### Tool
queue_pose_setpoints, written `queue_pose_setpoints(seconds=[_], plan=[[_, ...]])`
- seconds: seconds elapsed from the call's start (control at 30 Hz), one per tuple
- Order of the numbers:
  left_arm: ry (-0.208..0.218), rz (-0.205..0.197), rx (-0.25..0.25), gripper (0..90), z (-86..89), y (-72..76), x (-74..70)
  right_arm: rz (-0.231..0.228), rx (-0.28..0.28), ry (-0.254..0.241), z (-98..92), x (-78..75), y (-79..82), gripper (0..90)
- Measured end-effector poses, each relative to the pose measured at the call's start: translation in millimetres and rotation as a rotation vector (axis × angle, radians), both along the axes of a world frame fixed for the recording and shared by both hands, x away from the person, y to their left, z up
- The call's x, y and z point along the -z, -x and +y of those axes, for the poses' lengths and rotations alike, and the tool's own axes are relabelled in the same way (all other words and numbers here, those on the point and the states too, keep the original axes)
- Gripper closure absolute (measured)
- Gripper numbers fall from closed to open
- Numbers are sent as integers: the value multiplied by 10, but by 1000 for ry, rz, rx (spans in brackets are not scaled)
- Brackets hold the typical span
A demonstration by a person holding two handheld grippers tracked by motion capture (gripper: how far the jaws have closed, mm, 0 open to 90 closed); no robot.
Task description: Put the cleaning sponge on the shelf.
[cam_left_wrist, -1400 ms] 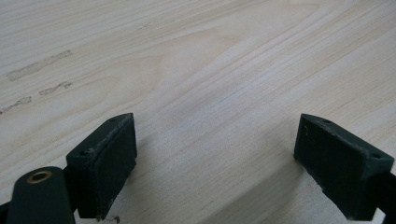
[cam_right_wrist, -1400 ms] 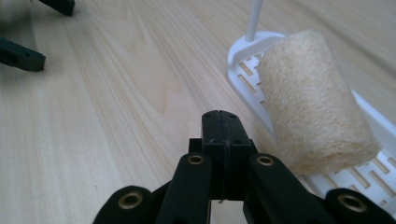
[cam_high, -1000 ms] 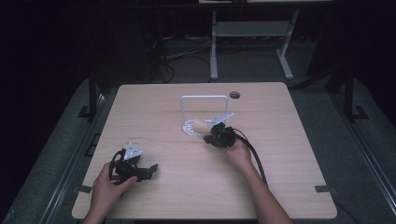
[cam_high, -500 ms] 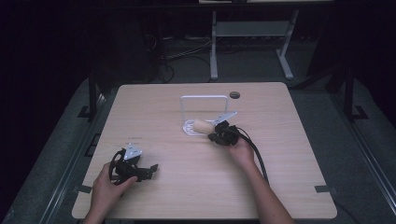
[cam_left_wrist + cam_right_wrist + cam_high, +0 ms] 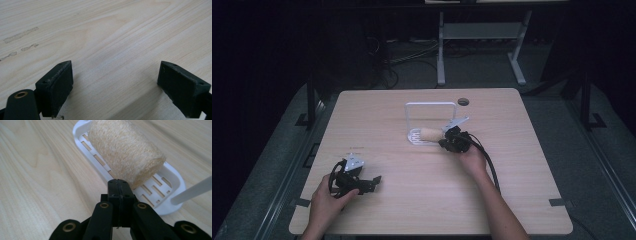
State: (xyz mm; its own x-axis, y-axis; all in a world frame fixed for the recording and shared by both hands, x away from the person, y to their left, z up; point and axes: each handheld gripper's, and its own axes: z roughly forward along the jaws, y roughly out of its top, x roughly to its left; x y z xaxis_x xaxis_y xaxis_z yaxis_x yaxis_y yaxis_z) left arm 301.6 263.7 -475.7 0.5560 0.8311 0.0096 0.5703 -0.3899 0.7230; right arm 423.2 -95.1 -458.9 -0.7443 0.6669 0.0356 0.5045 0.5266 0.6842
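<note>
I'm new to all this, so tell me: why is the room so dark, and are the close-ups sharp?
High view: the table is lit, the surroundings nearly black. Right gripper view: the loofah roll looks crisp, the tray's far end softer. Left gripper view: wood grain clear, soft shadows under the jaws.

High view: dim and underexposed, table (image 5: 377, 115) lit evenly from above, surroundings falling to near black toward all edges; fine detail soft, slightly grainy. Left gripper view: bright, diffuse light on pale wood grain, soft shadows under both dark jaws at lower left and lower right (no glare). Right gripper view: well lit, loofah roll (image 5: 125, 152) and white slotted tray (image 5: 170, 185) sharp at centre, upper corners and nearest gripper parts slightly out of focus.
</note>
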Motion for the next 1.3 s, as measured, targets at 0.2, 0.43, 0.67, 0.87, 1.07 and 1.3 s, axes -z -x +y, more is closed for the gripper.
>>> queue_pose_setpoints(seconds=[0.2, 0.43, 0.67, 0.87, 1.07, 1.3], plan=[[-2, 0, 0, 125, 1, 0, -1, -11, 30, -1, -53, 9, -37, 894], [-1, -1, 0, 126, 0, 0, 0, -9, 35, -6, -66, 8, -43, 893], [-1, -1, 0, 126, 0, 0, 0, 2, 22, -29, -76, -18, 30, 891], [-1, 0, -1, 126, 0, 0, 0, -16, 11, -32, -111, -60, 134, 803], [-1, -1, 0, 126, 0, 0, 0, -36, 20, -42, -181, -109, 228, 697], [-1, -1, -1, 126, 0, 0, 0, -41, 34, -31, -254, -144, 305, 532]])
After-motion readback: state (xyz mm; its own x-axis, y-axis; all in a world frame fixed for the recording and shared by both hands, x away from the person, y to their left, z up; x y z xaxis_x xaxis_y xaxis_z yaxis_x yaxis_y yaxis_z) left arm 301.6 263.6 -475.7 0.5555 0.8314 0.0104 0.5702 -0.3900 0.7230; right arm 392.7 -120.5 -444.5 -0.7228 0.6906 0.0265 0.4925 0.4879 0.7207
